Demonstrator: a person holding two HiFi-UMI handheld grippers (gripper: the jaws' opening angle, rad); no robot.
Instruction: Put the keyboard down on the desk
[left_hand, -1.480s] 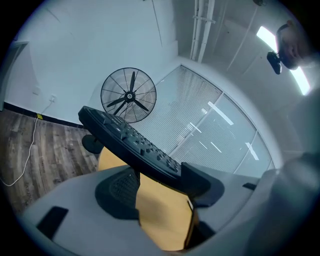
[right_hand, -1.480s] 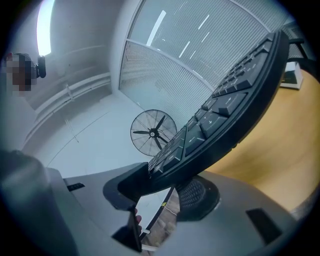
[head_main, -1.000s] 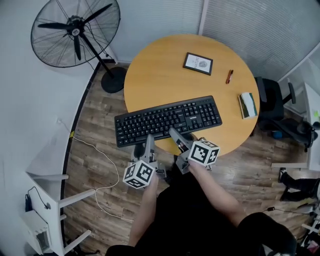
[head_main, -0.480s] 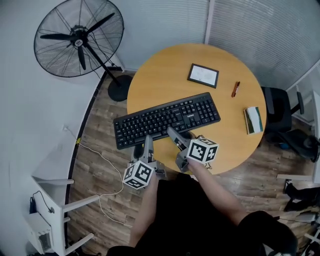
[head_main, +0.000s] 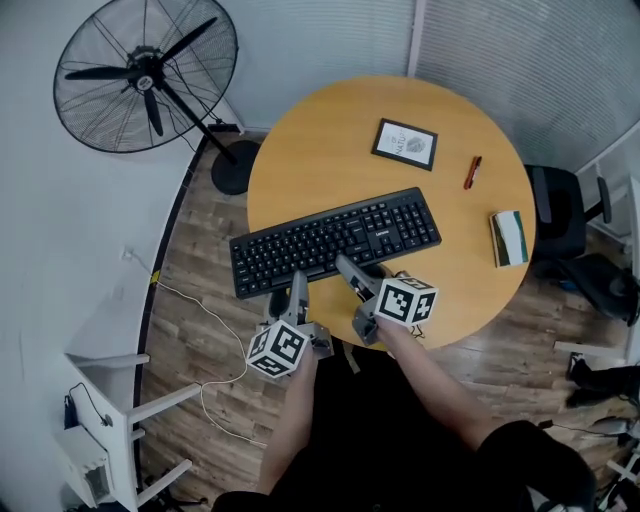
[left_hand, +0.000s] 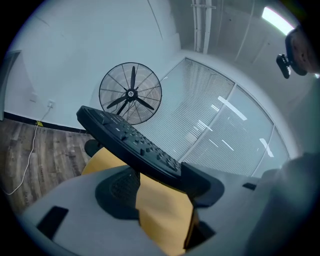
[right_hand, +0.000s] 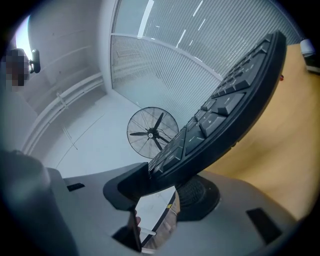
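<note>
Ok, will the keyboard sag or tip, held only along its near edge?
Probably stiff: the keyboard looks straight though the left gripper and right gripper pinch only its near edge. Likely to tip away, since most of it lies beyond the fingers.

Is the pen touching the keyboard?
No, the pen lies on the table apart from the keyboard, beyond its right end.

Big black fan (head_main: 150, 78) stands far left for us, with a white cable (head_main: 185, 296) trailing over the wood floor (head_main: 190, 250) nearer. Further right we spot a framed picture (head_main: 405, 144), a red pen (head_main: 472, 172), a book (head_main: 509, 239), then a black chair (head_main: 560, 215).
</note>
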